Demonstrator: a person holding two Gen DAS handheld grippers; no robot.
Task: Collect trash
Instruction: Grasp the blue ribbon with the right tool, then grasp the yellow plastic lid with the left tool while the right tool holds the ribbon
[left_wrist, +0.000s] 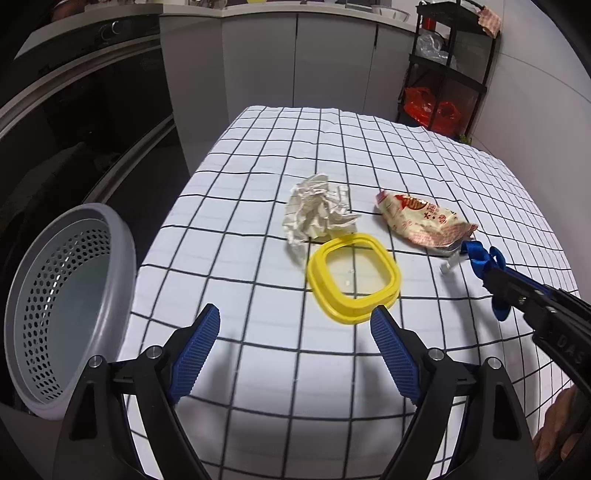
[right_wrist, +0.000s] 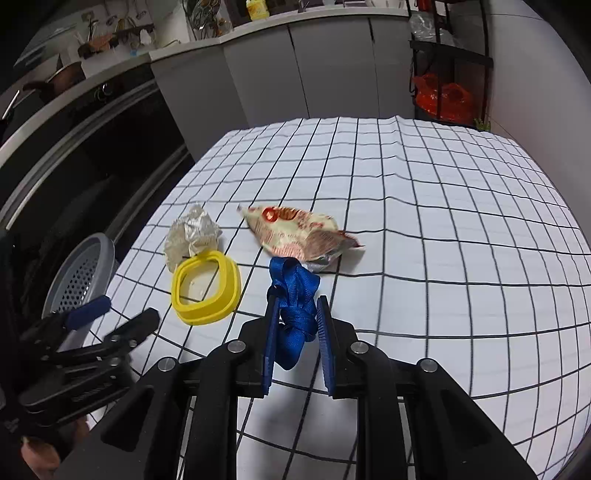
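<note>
On the checked tablecloth (left_wrist: 369, 155) lie a crumpled white paper ball (left_wrist: 317, 214) (right_wrist: 192, 232), a yellow square lid ring (left_wrist: 354, 282) (right_wrist: 205, 286) and a red-and-cream snack wrapper (left_wrist: 421, 221) (right_wrist: 299, 230). My left gripper (left_wrist: 295, 325) is open and empty, just short of the yellow ring. My right gripper (right_wrist: 295, 299) is shut on a blue fabric strap (right_wrist: 295, 295), held just above the cloth next to the wrapper's near end; the strap also shows in the left wrist view (left_wrist: 484, 262).
A grey perforated bin (left_wrist: 66, 306) (right_wrist: 81, 273) stands off the table's left edge. A dark oven front (left_wrist: 74, 110) is at the left, white cabinets (left_wrist: 295, 59) behind, and a black shelf rack with red bags (left_wrist: 443, 81) at the back right.
</note>
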